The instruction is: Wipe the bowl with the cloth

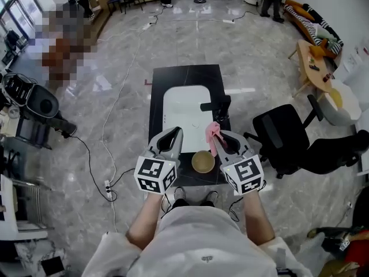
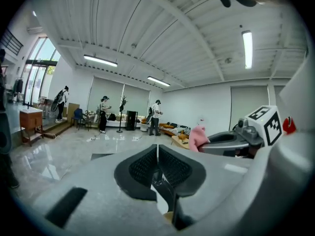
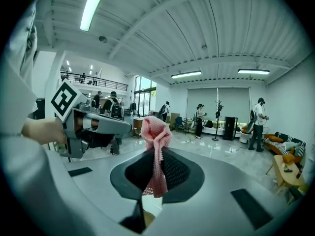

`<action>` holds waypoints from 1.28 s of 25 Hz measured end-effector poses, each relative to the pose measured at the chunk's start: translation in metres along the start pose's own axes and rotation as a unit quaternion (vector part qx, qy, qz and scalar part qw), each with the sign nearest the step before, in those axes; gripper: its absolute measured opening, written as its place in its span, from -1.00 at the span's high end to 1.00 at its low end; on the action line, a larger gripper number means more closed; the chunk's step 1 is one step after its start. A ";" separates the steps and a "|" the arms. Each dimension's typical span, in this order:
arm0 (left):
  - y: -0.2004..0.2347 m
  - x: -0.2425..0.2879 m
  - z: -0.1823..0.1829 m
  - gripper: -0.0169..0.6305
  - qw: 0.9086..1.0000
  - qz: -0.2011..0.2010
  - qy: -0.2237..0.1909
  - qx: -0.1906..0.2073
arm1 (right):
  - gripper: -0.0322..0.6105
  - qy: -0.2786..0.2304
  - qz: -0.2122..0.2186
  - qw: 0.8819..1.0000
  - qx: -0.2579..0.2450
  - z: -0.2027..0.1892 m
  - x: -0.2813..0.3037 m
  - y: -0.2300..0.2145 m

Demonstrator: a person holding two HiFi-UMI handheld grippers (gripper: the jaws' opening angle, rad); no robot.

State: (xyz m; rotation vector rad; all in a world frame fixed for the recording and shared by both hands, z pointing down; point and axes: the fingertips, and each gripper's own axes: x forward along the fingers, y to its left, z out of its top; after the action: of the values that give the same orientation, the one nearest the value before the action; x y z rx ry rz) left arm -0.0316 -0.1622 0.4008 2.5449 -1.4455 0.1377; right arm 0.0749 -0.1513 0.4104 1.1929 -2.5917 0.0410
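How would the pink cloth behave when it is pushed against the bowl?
Probably floppy: the pink cloth bunches above the right gripper and hangs limp below its pinch. Likely light: its knit looks open. Its rough texture should resist slipping.

Large open-plan hall, lab-like: polished grey stone floor (image 1: pixel 242 45), floor power strip (image 1: pixel 108 186), office chair (image 1: pixel 282 137), cushioned sofa (image 1: pixel 311 25), ribbed white ceiling (image 3: pixel 221 28), strip lights (image 3: pixel 187 74).

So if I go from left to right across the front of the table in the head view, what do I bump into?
Left gripper → bowl → right gripper, pinching the pink cloth → black chair.
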 end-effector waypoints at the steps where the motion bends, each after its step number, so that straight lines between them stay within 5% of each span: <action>1: 0.000 -0.002 0.003 0.89 1.000 -0.001 -0.005 0.004 | 0.82 -0.004 0.004 1.000 0.003 0.002 0.002 0.002; 32: -0.012 -0.009 -0.004 0.91 1.000 -0.006 0.007 0.014 | 0.82 -0.031 0.011 0.999 0.024 0.019 -0.005 0.002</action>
State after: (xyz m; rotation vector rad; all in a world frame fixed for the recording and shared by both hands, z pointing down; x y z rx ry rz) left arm -0.0253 -0.1478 0.4014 2.5692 -1.4339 0.1758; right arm 0.0720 -0.1489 0.3906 1.2011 -2.6719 0.0719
